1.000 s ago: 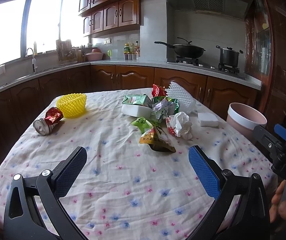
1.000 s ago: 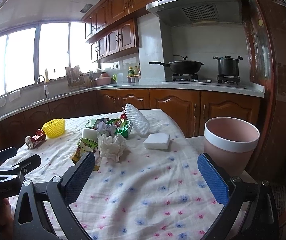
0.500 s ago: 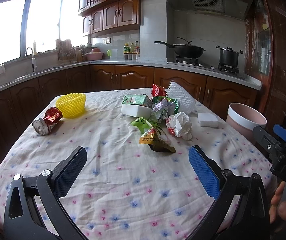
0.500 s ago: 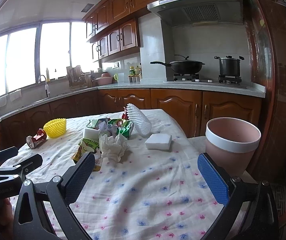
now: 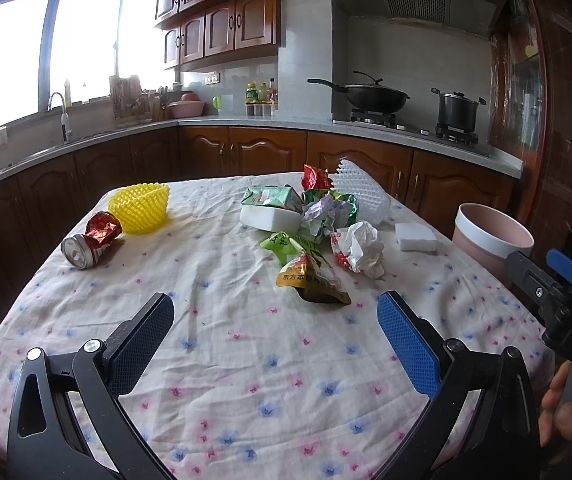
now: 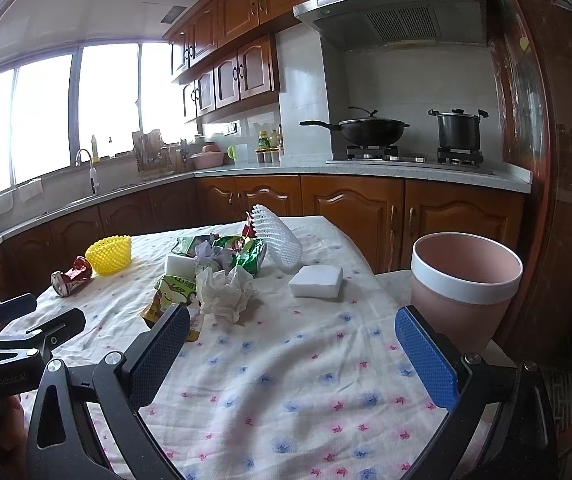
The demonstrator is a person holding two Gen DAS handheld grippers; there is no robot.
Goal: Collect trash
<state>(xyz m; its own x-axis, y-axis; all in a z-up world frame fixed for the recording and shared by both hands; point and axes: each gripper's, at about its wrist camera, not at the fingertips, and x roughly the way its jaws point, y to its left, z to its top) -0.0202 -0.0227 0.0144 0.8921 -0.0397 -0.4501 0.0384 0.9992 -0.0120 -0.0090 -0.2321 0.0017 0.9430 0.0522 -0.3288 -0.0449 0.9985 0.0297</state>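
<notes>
Trash lies on the floral tablecloth [image 5: 245,344]: a crushed red can [image 5: 89,240] at the left, a yellow snack wrapper [image 5: 312,278], a green wrapper [image 5: 286,242], crumpled white paper [image 5: 360,250], a green carton [image 5: 269,196] and more wrappers in a pile [image 6: 221,256]. A pink bin [image 6: 464,280] stands off the table's right edge, also in the left wrist view [image 5: 490,240]. My left gripper [image 5: 275,332] is open and empty over the near cloth. My right gripper [image 6: 292,344] is open and empty, the bin just beyond its right finger.
A yellow mesh basket [image 5: 139,206], a white mesh basket [image 5: 360,196], and two white sponges [image 5: 416,237] [image 5: 269,218] are on the table. Kitchen counters, a sink and a stove with a wok and pot run behind.
Both grippers have stayed open and nearly still; the right wrist view has drifted only slightly. Nothing on the table has moved.
</notes>
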